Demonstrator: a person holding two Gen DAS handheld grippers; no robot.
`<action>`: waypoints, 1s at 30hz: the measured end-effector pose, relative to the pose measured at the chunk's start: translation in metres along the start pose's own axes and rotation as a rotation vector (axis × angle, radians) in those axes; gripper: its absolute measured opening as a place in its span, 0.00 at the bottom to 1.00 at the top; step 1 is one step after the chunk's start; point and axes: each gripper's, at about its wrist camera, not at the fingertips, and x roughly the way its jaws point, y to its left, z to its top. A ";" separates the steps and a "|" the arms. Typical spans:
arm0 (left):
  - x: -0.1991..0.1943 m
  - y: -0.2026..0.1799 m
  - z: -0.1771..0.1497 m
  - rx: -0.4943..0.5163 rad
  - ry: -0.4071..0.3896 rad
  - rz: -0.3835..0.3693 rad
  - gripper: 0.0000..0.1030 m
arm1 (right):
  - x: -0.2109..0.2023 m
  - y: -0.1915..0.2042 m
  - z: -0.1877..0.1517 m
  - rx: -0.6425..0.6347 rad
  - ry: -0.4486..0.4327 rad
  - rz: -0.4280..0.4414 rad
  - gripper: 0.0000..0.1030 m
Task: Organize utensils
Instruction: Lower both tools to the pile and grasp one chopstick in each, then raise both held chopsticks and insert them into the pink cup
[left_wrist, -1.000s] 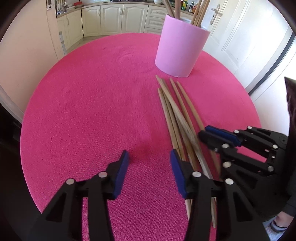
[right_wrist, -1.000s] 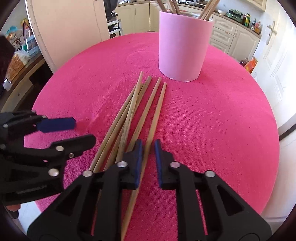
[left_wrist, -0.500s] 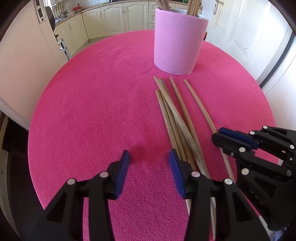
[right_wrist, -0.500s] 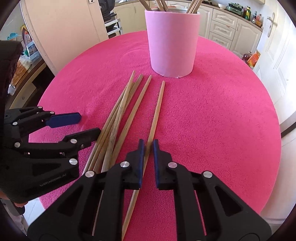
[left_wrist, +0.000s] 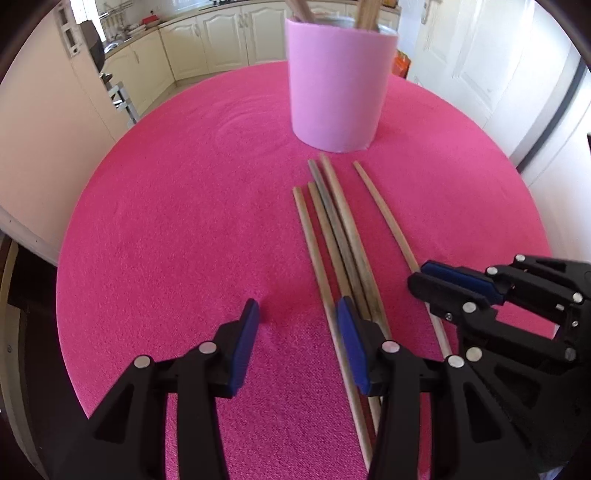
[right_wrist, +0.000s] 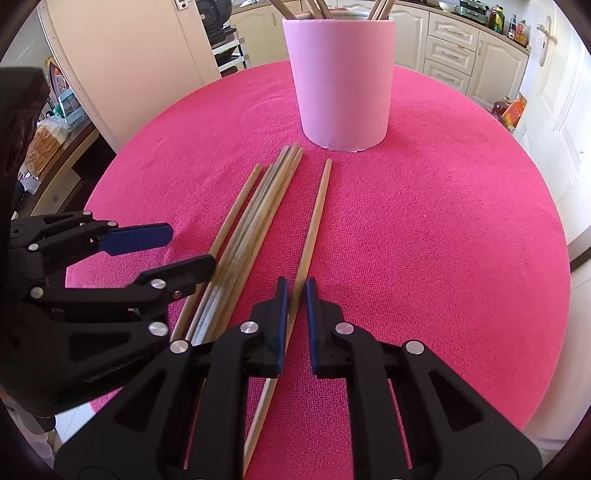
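Cream kitchen cabinets (left_wrist: 221, 40) curve behind my round table (left_wrist: 184, 221), which wears a fuzzy pink cloth; the sticks standing in the smooth pink holder (right_wrist: 343, 81) are cut off at the top edge. My right gripper (right_wrist: 294, 295) pinches one slim wooden stick (right_wrist: 314, 221) lying apart from the bundle (right_wrist: 255, 221), its near end hidden under the fingers. My left gripper (left_wrist: 295, 321) is spread, empty, beside them.

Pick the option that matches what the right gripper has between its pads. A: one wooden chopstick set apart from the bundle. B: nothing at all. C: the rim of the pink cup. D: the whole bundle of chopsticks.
A: the right gripper is shut on the lone chopstick, which lies apart from the bundle; the pink cup stands farther off.
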 end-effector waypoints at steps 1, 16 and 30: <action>0.003 -0.002 0.000 0.011 0.007 0.009 0.42 | 0.000 0.000 0.001 -0.004 0.007 0.001 0.10; -0.005 0.011 -0.003 -0.063 0.017 -0.093 0.06 | -0.001 0.000 0.003 -0.024 0.039 -0.032 0.06; -0.051 0.024 -0.007 -0.065 -0.171 -0.193 0.05 | -0.045 -0.022 -0.002 0.077 -0.151 0.088 0.05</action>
